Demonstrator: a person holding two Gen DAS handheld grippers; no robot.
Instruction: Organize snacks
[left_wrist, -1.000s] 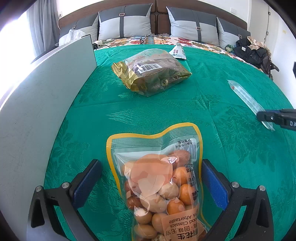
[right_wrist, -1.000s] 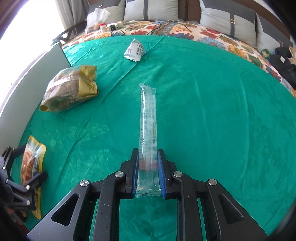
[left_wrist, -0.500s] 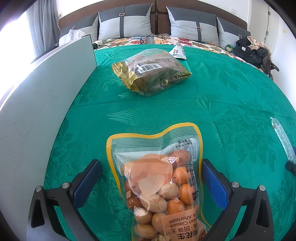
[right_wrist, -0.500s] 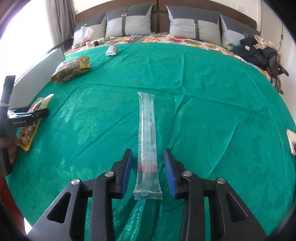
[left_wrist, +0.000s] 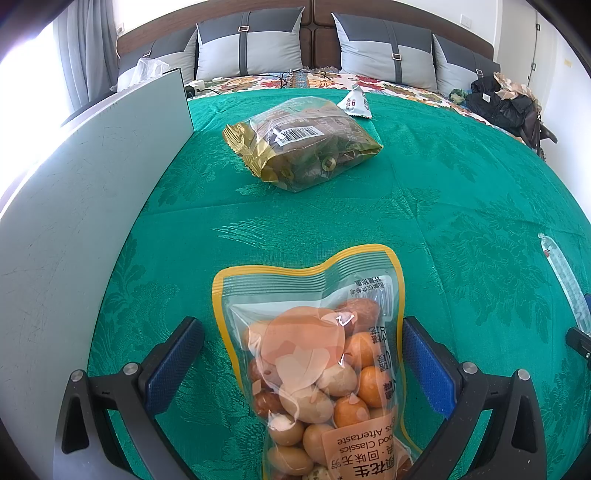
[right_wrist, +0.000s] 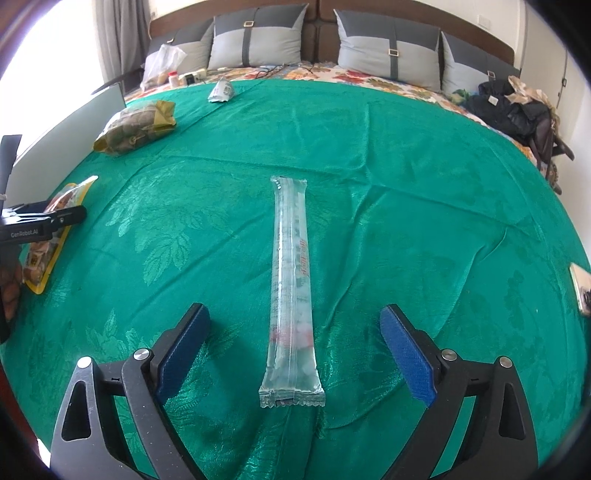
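R gripper wide, just been opening; clear stick pack lies between jaws, untouched.
L gripper also wide w/ peanut bag between pads, no contact visible. Both packs flat on green bedspread; gold snack bag farther back near white board.

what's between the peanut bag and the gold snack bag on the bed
Nothing: in the left wrist view only bare green bedspread lies between the peanut bag and the gold snack bag.
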